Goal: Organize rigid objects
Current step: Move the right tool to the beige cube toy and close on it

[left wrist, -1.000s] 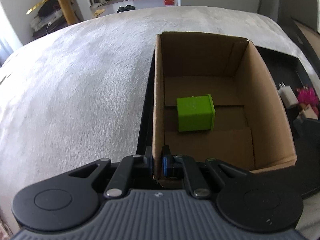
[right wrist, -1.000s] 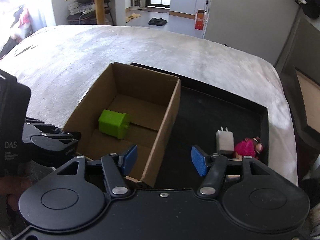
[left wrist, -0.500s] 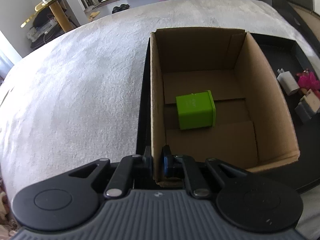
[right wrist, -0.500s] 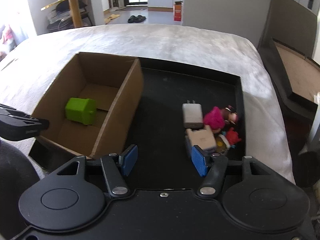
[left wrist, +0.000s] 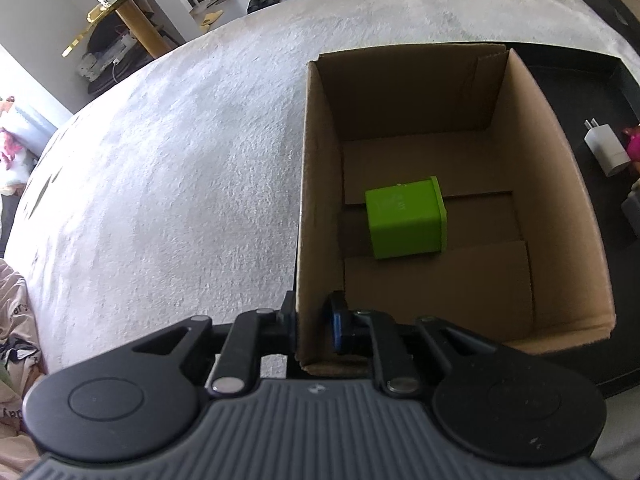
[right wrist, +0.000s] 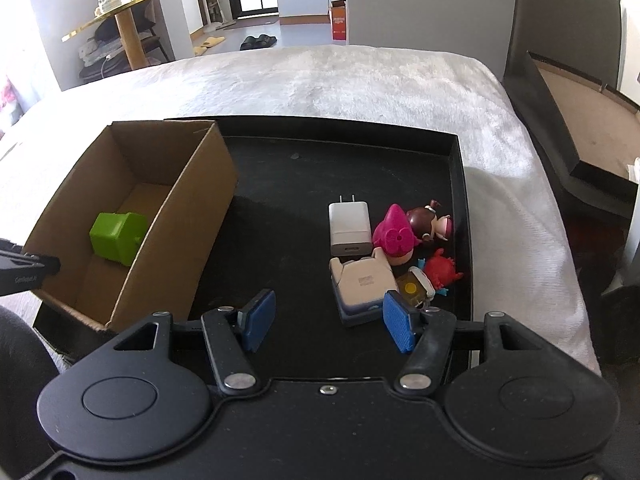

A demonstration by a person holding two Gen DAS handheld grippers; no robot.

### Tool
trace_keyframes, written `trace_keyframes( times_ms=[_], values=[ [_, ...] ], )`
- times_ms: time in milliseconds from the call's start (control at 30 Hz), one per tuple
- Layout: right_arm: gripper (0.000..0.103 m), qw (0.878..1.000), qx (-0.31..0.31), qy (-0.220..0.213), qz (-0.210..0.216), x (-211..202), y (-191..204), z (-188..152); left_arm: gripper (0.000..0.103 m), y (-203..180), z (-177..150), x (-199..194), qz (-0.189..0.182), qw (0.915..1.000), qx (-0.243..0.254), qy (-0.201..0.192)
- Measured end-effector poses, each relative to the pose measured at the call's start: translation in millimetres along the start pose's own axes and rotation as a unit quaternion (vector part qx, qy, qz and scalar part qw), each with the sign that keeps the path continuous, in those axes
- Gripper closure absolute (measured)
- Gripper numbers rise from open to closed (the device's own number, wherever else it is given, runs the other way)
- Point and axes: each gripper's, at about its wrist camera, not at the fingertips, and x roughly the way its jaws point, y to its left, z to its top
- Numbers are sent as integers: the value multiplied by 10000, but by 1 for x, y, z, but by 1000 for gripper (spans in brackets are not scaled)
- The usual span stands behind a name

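A cardboard box stands open-topped at the left end of a black tray, with a green block lying on its floor. My left gripper straddles the box's near left wall; its jaws are opening, and the inner blue pad stands a little off the cardboard. My right gripper hangs open and empty over the tray. Just beyond it lie a white-and-grey adapter and a white charger. In the right wrist view the box and the green block show at left.
Small toys crowd the tray's right side: a pink figure, a doll, a red crab and a yellow piece. The tray rests on a white plush cover. A dark lidded case sits at the right.
My right gripper has swung right and lower, from above the box to above the adapter and toys. The left gripper's inner pad has drawn slightly away from the box wall.
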Motion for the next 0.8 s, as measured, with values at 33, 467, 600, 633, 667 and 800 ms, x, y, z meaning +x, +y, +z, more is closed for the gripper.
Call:
trace_keyframes(
  times_ms=[33,467,600,633,667,800],
  values=[
    [43,10000,18,-3,23,2,-1,0,88,-1,0,0,28,10000,19,-2],
    [43,9997,238,14,63,22,-18,8,87,-9,7,-1,326,9991,246,113],
    [43,9996,277,38,41,29,-24,7,86,-11,8,1,371,9987,329,129],
    [43,9996,275,51,34,31,-26,6,86,-10,8,1,370,9987,331,133],
    [43,9996,276,67,30,32,-26,5,86,-10,7,2,371,9987,331,135],
    [43,9994,315,130,16,38,-29,2,85,-11,7,3,371,9987,326,150]
  ],
)
